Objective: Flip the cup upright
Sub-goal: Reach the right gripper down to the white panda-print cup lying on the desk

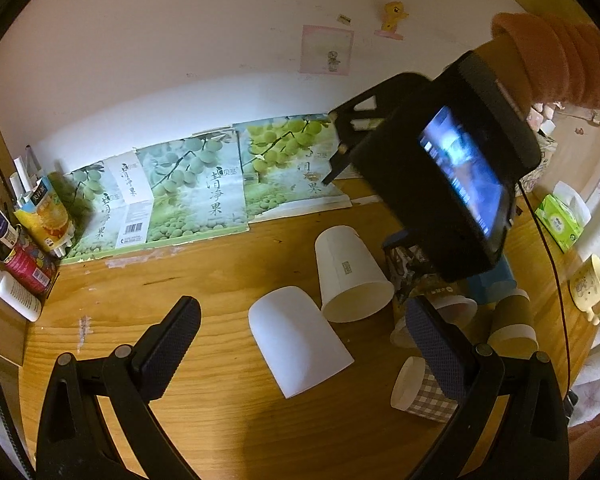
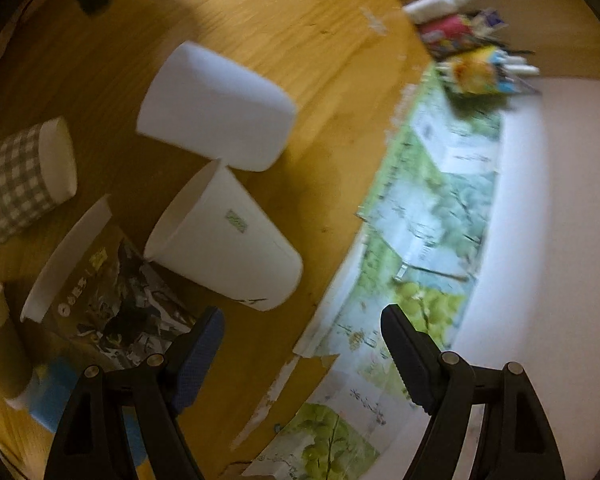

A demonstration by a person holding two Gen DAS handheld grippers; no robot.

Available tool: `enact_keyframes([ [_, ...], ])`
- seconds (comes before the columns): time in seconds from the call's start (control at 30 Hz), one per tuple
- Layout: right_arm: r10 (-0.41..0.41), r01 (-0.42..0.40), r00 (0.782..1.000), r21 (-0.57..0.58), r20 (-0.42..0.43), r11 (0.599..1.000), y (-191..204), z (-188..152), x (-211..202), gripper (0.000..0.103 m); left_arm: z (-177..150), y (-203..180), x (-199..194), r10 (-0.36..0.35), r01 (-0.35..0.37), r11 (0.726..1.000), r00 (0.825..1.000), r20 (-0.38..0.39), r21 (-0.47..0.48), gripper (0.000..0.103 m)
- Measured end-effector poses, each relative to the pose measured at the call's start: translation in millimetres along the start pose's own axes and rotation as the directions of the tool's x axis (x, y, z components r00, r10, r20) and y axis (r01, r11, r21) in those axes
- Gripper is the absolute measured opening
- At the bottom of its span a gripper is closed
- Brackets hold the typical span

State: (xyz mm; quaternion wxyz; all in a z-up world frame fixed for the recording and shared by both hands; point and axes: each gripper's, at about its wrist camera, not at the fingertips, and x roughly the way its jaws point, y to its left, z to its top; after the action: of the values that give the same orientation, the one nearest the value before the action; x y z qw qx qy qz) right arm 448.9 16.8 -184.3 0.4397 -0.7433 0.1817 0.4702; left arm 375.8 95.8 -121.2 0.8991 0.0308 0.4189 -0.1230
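Two white paper cups lie on their sides on the wooden table. The nearer cup lies between my left gripper's open fingers, bottom toward the camera. The farther cup has its mouth facing the camera. My right gripper hangs above the table's back, held by a hand in an orange sleeve. In the right wrist view both cups show, the plain one and the one with a small label. My right gripper is open and empty, just past the labelled cup.
A checked cup, brown cups and a printed cup lie at the right. Grape-print cartons line the wall. Bottles and a pen holder stand at left. A tissue box and a yellow mug sit at far right.
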Motion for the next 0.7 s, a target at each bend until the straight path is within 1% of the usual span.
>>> enact_keyframes([
  [0.1, 0.028, -0.028, 1.0, -0.054, -0.004, 0.998, 3, 5, 8, 0.081, -1, 0, -1, -0.008, 0.008, 1.0, 1.0, 0.002, -0.002, 0.102],
  [0.2, 0.042, -0.043, 0.999, -0.084, -0.009, 0.996, 3, 9, 14, 0.081, -3, 2, -2, -0.015, 0.015, 1.0, 1.0, -0.001, -0.008, 0.102],
  [0.37, 0.059, -0.06, 0.998, -0.146, -0.01, 0.987, 5, 16, 24, 0.081, -5, 7, -2, -0.011, 0.01, 1.0, 1.0, -0.007, -0.022, 0.102],
  [0.47, 0.072, -0.076, 0.997, -0.18, -0.025, 0.981, 8, 20, 30, 0.081, -6, 11, -2, -0.004, 0.003, 0.999, 1.0, -0.013, -0.042, 0.102],
  [0.7, 0.064, -0.068, 0.998, -0.251, -0.024, 0.966, 12, 28, 36, 0.081, -13, 23, -4, 0.004, -0.006, 0.997, 1.0, -0.023, -0.076, 0.102],
])
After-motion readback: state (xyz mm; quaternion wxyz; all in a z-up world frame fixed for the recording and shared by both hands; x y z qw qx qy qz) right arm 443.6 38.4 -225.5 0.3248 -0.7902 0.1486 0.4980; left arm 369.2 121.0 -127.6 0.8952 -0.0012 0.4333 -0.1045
